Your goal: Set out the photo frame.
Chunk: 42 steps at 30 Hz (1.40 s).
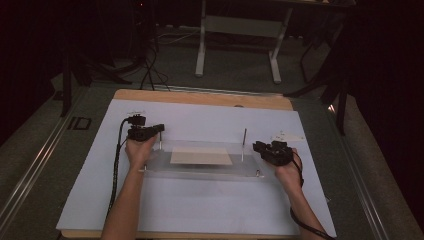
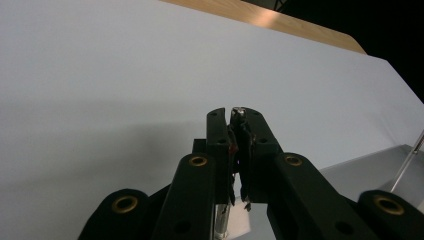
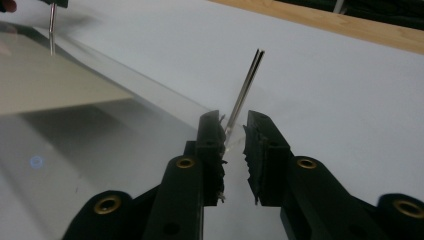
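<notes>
From the high view we saw a clear plate (image 1: 200, 167) lying flat on the white sheet (image 1: 200, 210) that covered the desk (image 1: 200, 97), with a beige sheet (image 1: 201, 156) resting on its middle. Two thin metal rods stood upright from the plate: the left rod (image 1: 160, 141) near its far left corner, the right rod (image 1: 243, 142) near its far right corner. The left gripper (image 1: 159, 128) sat at the top of the left rod, and the right gripper (image 1: 256, 146) was just beside the right rod.

In the left gripper view the jaws were pressed together on the left rod (image 2: 238, 113), whose tip showed at their ends.

In the right gripper view the jaws stood a narrow gap apart, with the right rod (image 3: 245, 95) rising between them, and we could not see the pads pressing on it.
</notes>
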Each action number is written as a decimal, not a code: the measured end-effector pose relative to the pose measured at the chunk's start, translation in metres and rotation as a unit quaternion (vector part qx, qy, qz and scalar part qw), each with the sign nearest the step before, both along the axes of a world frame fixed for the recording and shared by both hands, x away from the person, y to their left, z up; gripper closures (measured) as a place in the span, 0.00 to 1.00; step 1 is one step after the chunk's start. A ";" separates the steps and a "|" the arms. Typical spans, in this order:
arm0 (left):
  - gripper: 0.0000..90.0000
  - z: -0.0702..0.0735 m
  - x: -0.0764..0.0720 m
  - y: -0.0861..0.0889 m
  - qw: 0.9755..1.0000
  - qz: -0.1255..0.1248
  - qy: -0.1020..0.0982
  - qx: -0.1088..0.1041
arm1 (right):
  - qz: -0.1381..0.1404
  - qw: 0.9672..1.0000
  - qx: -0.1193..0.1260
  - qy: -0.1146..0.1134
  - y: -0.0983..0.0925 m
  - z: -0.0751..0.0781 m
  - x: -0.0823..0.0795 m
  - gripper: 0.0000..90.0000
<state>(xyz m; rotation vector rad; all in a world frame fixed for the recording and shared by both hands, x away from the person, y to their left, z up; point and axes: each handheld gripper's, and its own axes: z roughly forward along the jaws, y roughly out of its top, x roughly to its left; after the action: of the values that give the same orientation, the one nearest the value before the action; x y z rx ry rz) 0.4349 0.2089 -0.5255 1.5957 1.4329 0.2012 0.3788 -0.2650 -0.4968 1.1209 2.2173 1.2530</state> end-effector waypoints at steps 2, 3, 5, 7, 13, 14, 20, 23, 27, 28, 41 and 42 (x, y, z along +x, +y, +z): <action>0.94 0.000 0.000 0.000 1.000 0.000 0.001 0.000 | 0.005 1.000 -0.003 -0.002 -0.002 -0.002 -0.003 0.82; 0.94 0.000 0.000 0.000 1.000 0.000 0.001 -0.001 | 0.005 1.000 -0.006 -0.001 -0.003 -0.002 -0.005 0.82; 0.94 0.000 0.000 0.000 1.000 0.001 0.002 -0.001 | 0.007 1.000 -0.013 -0.003 -0.004 -0.004 -0.008 0.81; 0.94 0.000 0.001 0.000 1.000 0.001 0.002 -0.001 | 0.009 1.000 -0.020 -0.002 -0.006 -0.006 -0.010 0.80; 0.94 0.000 0.001 0.000 1.000 0.001 0.004 -0.003 | 0.028 0.999 -0.040 -0.002 -0.007 -0.014 -0.014 0.77; 0.94 0.000 0.001 0.000 1.000 0.001 0.004 -0.003 | 0.047 0.998 -0.037 -0.002 -0.006 -0.018 -0.016 0.75; 0.94 0.000 0.001 0.000 1.000 0.001 0.006 -0.006 | 0.070 0.996 -0.046 -0.024 0.002 -0.017 -0.018 0.62; 0.94 0.000 0.002 0.000 1.000 0.002 0.006 -0.007 | 0.079 0.995 -0.047 -0.033 0.004 -0.016 -0.018 0.59; 0.94 0.000 0.002 0.000 1.000 0.003 0.007 -0.007 | 0.100 0.992 -0.048 -0.059 0.009 -0.015 -0.021 0.56; 0.94 0.000 0.002 0.000 1.000 0.003 0.007 -0.008 | 0.112 0.990 -0.049 -0.073 0.012 -0.014 -0.022 0.54; 0.93 0.000 0.003 0.001 1.000 0.002 0.011 -0.015 | 0.133 0.986 -0.034 -0.093 0.020 -0.013 -0.022 0.56; 0.93 0.000 0.003 0.001 1.000 0.002 0.010 -0.015 | 0.133 0.986 -0.033 -0.091 0.020 -0.013 -0.022 0.56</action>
<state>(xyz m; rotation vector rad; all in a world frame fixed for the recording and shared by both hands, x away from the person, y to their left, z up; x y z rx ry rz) 0.4377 0.2099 -0.5259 1.5756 1.4479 0.1655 0.3567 -0.2449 -0.5098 0.6716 2.3025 1.3145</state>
